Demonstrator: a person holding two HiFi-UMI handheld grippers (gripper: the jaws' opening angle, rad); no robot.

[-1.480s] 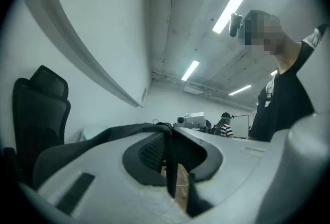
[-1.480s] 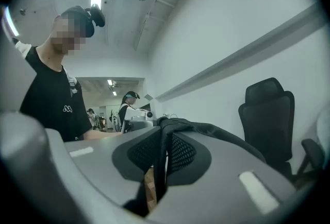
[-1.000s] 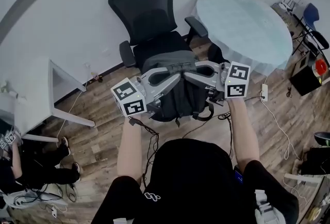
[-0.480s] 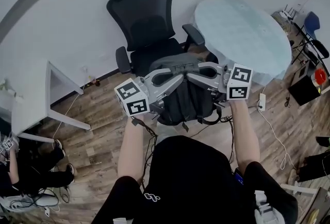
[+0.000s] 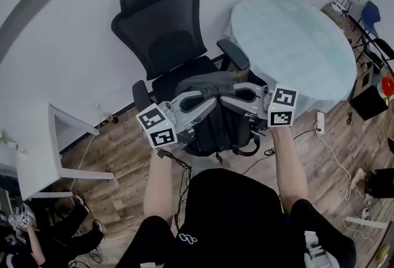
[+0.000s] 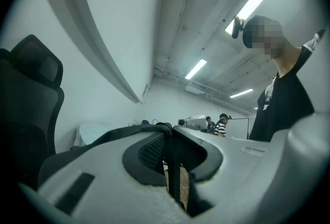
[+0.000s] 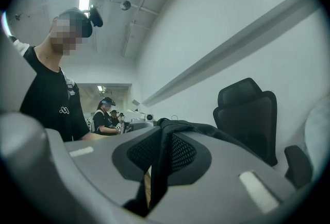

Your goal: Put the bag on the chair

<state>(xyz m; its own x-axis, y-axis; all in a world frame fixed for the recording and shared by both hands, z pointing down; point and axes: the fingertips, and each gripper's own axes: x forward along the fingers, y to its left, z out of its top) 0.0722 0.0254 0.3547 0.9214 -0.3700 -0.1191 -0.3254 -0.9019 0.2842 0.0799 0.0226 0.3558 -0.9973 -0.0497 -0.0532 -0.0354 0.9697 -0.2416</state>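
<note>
Status: left gripper (image 5: 211, 100) clenched on a black strap (image 6: 174, 166) of the dark grey fabric backpack (image 5: 212, 128). The right gripper (image 5: 228, 100) is clenched the same way on a second strap (image 7: 159, 166). Jaw tips nearly meet above the backpack's top. Backpack is over the seat of the black mesh office chair (image 5: 161, 32), toward its near edge. Can't tell if it rests on the seat. Pale round table (image 5: 295, 39) is just right of the chair.
</note>
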